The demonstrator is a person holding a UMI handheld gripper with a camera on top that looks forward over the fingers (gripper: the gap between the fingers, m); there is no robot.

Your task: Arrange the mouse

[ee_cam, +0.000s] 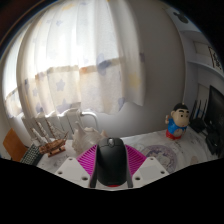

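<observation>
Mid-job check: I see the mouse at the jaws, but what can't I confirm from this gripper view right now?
- Grip: the mouse lies between the pink pads, but its own body hides any contact, so whether the jaws press on it is unclear.
- Mouse front and underside: hidden by its body.
- Desk below the mouse: cut off by the lower edge.
- Figurine details: too small.
- Items beside the curtain: blurred.

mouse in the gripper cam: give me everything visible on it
The mouse is dark grey to black, smooth and plastic-looking, with a rounded oval body seen from above and lengthwise along the fingers. It sits between the gripper's two magenta pads, which flank both its sides closely; whether they press on it cannot be told. A faint central line hints at a wheel or button split. No cable shows. Its underside and support are hidden.
</observation>
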